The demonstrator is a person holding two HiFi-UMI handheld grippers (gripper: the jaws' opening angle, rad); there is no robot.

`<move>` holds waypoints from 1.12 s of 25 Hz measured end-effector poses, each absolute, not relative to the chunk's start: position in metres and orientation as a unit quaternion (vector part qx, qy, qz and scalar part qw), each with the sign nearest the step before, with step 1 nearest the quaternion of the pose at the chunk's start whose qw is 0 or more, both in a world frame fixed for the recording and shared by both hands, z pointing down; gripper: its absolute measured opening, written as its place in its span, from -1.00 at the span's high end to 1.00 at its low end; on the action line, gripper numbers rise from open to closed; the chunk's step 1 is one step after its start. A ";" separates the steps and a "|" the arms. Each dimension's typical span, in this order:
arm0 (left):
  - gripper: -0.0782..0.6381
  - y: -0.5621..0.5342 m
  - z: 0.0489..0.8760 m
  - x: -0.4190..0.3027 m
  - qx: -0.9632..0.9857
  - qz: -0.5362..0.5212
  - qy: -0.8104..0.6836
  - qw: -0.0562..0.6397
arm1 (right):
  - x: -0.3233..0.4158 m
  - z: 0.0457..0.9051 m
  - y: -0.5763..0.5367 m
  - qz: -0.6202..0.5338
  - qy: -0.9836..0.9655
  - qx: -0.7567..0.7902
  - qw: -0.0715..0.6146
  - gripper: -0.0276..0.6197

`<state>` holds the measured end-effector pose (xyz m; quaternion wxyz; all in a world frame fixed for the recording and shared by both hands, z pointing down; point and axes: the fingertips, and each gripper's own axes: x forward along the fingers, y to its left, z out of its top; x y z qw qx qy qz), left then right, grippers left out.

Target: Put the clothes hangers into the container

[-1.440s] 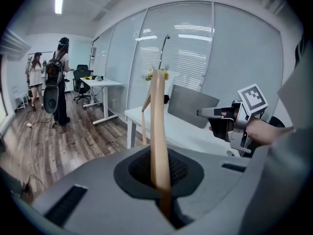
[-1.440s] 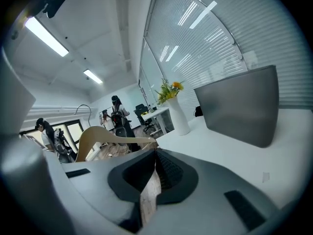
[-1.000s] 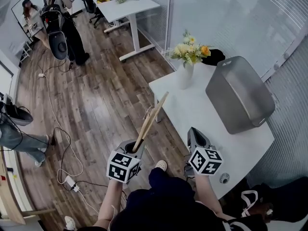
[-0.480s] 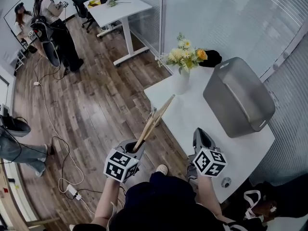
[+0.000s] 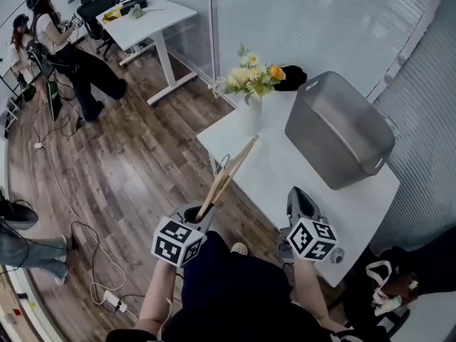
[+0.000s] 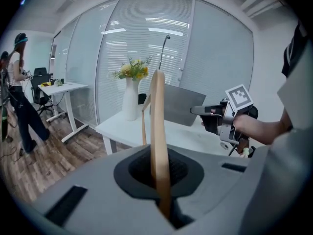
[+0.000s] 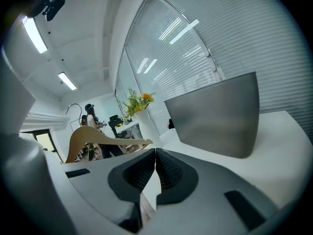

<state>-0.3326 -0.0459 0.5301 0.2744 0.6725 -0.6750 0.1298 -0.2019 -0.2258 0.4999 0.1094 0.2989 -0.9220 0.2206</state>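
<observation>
While one second ago wooden hanger (image 5: 229, 171) stood over floor beside tabletop (image 5: 274, 173) corner, now its upper end reaches over tabletop left edge. Left gripper (image 5: 194, 217) clamped on hanger lower end; hanger tilts up toward grey container (image 5: 338, 130). Right gripper (image 5: 296, 195) jaws together, nothing between, above tabletop near edge. Container sits at far right of tabletop, close to edge by blinds. Flower vase (image 5: 251, 114) near far-left corner. Bare tabletop between hanger and container; wooden floor (image 5: 128, 169) open at left.

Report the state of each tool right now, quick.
Left tool: closed on the wooden hanger.
Right tool: closed, nothing between its jaws.
</observation>
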 end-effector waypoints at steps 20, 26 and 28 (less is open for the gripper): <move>0.76 -0.077 0.513 -0.390 0.778 0.153 -0.554 0.254 | -0.191 0.474 -0.191 0.228 -0.847 0.474 0.077 0.83; 0.76 -0.081 0.512 -0.402 0.802 0.170 -0.521 0.238 | -0.192 0.472 -0.175 0.225 -0.830 0.505 0.072 0.83; 0.76 -0.081 0.511 -0.405 0.809 0.171 -0.512 0.233 | -0.192 0.475 -0.170 0.226 -0.825 0.512 0.074 0.83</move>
